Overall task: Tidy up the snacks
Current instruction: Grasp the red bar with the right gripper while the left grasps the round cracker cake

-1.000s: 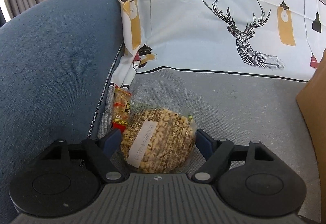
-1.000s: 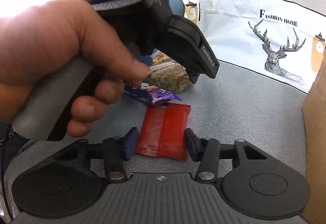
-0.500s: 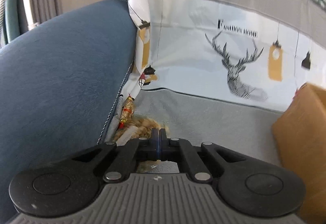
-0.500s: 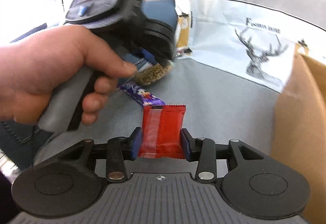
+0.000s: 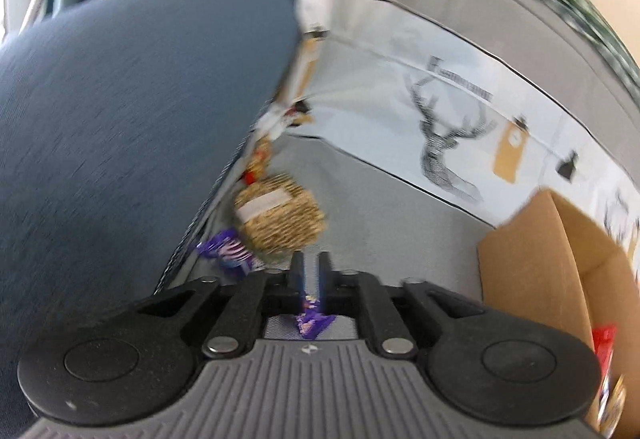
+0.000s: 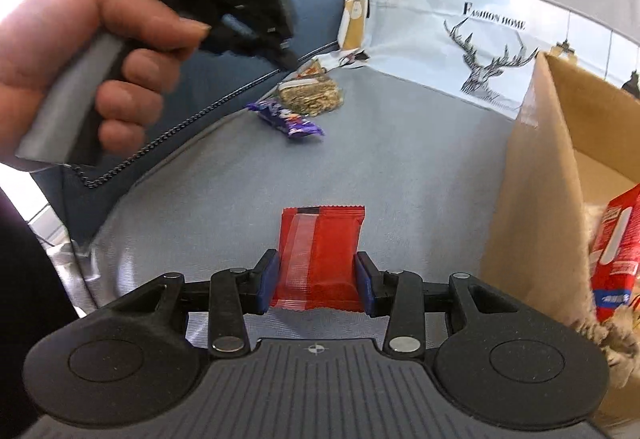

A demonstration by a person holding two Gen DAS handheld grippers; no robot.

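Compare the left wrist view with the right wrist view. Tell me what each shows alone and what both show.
Left wrist only: the left claw seen from behind along its own fingers, its jaws opening with a narrow gap and nothing clearly pinched between them.
Right wrist only: the right claw shut on a red snack packet, and the hand gripping the left claw's handle.
Both: the clear bag of nuts, the purple snack bar, the cardboard box and the deer-print cloth.
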